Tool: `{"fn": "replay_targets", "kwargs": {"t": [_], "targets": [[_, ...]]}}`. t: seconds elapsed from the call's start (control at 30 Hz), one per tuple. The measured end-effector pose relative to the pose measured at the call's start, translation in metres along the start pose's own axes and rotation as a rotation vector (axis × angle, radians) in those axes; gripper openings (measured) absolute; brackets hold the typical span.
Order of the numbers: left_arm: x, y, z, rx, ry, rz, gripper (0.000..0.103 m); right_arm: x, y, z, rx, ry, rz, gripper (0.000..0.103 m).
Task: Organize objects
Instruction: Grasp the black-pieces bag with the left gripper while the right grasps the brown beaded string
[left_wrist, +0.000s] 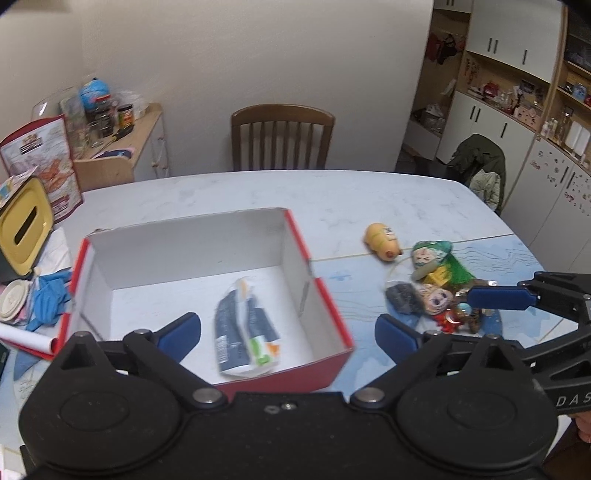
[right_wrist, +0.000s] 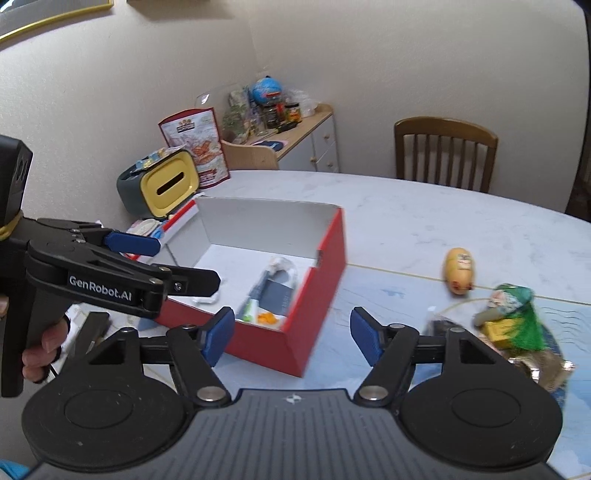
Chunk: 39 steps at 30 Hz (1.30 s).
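Note:
A red box (left_wrist: 332, 302) with a white inside stands on the table; it also shows in the right wrist view (right_wrist: 325, 266). A grey and white packet (left_wrist: 245, 328) lies in it (right_wrist: 271, 295). My left gripper (left_wrist: 288, 332) is open and empty, above the box's near edge. My right gripper (right_wrist: 291, 338) is open and empty, near the box's right corner. A yellow toy (left_wrist: 382, 242) lies right of the box (right_wrist: 459, 271). A pile of small toys (left_wrist: 432, 280) with a green-haired figure (right_wrist: 517, 314) lies beyond it.
A yellow-lidded grey container (left_wrist: 24, 229) and blue gloves (left_wrist: 48, 299) lie left of the box. A red printed carton (right_wrist: 194, 142) stands behind. A wooden chair (left_wrist: 282, 136) is at the table's far side. A side shelf (left_wrist: 122, 155) holds jars.

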<state>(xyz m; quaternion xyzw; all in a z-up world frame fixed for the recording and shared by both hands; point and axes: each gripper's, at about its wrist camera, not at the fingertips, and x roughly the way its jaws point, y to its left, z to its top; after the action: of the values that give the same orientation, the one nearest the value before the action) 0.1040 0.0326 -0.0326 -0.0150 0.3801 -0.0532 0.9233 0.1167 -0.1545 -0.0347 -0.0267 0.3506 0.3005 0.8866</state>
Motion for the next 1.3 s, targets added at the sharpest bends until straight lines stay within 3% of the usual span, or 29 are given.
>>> {"fn": "replay_targets", "kwargs": {"t": [0.13, 0.47, 0.7, 1.2, 1.3], "targets": [[0.005, -0.021, 0.001, 0.022, -0.005, -0.025, 0.103, -0.017, -0.020, -0.010, 0.004, -0.017, -0.035, 0.074], [0.038, -0.072, 0.001, 0.065, 0.007, -0.082, 0.103, -0.042, -0.093, -0.036, 0.096, -0.014, -0.141, 0.074], [0.074, -0.098, 0.005, 0.037, 0.031, -0.056, 0.103, -0.045, -0.136, -0.060, 0.127, 0.022, -0.193, 0.074], [0.160, -0.134, 0.011, -0.015, 0.093, -0.032, 0.102, 0.000, -0.167, -0.084, -0.006, 0.109, -0.162, 0.074], [0.174, -0.137, 0.010, -0.029, 0.110, -0.021, 0.102, 0.012, -0.172, -0.086, -0.013, 0.122, -0.146, 0.069]]}}
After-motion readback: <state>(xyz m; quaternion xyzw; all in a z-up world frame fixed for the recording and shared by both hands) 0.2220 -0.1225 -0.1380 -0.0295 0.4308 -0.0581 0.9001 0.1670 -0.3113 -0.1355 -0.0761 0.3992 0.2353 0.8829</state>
